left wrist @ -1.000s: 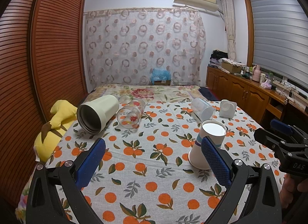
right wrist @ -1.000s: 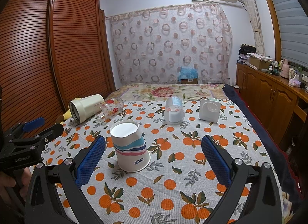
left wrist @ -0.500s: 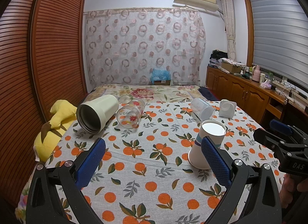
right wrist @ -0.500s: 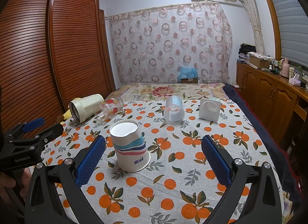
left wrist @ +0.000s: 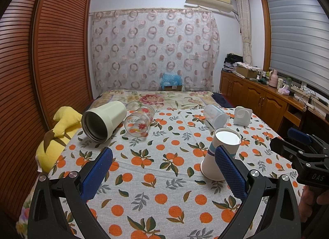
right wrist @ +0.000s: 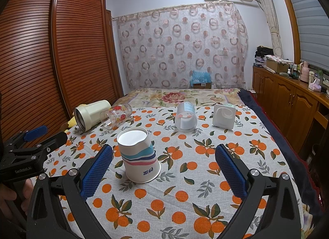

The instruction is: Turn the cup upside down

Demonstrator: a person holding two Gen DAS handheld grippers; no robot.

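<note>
The paper cup (right wrist: 139, 154) is standing mouth-down on the tablecloth (right wrist: 185, 187), so the flip appears complete. Both the left gripper (left wrist: 164, 169) and right gripper (right wrist: 164, 169) are hanging spread wide, grasping nothing, the cup just beyond the right gripper's left finger.

A cloth printed with oranges and leaves (right wrist: 185, 177) covers the surface. At its far left a cream tumbler (left wrist: 103, 120) lies on its side, open mouth toward the camera, with a clear glass printed with red flowers (left wrist: 139, 120) on its side just beside it. Further right lies a frosted plastic cup (right wrist: 185, 118), also tipped over, and near it stands a white squarish object (right wrist: 223, 116), possibly a small container. A yellow plush toy (left wrist: 59, 132) rests off the left edge, against the slatted wooden wardrobe (right wrist: 61, 64).
</note>
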